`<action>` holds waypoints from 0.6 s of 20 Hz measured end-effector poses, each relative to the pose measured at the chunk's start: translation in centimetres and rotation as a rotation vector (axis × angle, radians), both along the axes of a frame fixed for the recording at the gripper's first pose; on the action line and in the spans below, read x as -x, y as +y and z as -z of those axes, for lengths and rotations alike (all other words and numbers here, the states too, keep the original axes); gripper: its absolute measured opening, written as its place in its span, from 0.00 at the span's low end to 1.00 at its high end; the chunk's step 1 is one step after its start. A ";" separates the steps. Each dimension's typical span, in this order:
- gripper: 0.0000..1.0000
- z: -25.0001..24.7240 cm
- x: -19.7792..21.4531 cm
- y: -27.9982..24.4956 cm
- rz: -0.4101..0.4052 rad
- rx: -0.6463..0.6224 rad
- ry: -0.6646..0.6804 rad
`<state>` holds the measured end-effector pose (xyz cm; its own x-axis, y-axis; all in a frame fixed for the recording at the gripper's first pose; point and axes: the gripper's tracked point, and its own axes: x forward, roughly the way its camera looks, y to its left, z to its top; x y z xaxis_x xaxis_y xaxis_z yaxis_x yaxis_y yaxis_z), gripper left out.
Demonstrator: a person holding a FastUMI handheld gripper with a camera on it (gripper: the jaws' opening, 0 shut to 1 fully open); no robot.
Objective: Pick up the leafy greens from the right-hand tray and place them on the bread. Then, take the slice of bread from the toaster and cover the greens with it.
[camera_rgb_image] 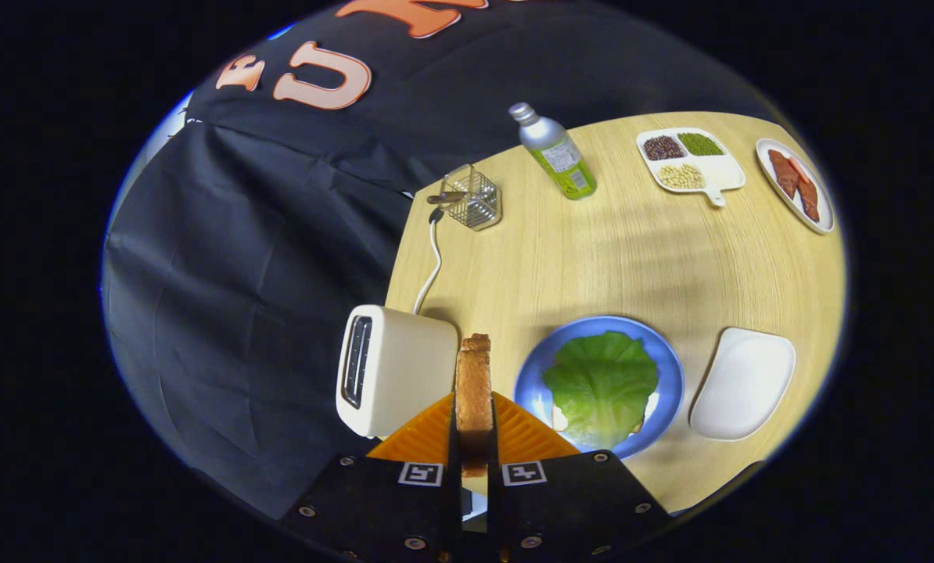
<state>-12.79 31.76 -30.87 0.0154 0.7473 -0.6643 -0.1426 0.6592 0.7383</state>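
Note:
A slice of toasted bread (474, 395) stands on edge between my two fingers, and my gripper (474, 414) is shut on it, held above the table. The white toaster (393, 369) sits just left of the fingers, its slot facing up. To the right of the fingers lies the blue plate (666, 375) with a leaf of green lettuce (601, 385) spread over a bread slice (559, 421) whose pale edge peeks out underneath. Further right sits the white tray (745, 383), with nothing on it.
A wire basket (475, 199) and the toaster's white cord (434, 266) sit at the table's far left. A green-labelled metal bottle (557, 152) lies beyond. A divided dish of beans (690, 160) and a plate of red meat slices (797, 185) stand at the far right.

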 end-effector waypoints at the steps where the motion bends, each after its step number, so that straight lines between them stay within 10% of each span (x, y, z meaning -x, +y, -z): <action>1: 0.13 0.5 0.2 -0.2 0.001 -0.008 0.006; 12: 0.13 6.2 1.5 -1.6 -0.013 0.008 0.030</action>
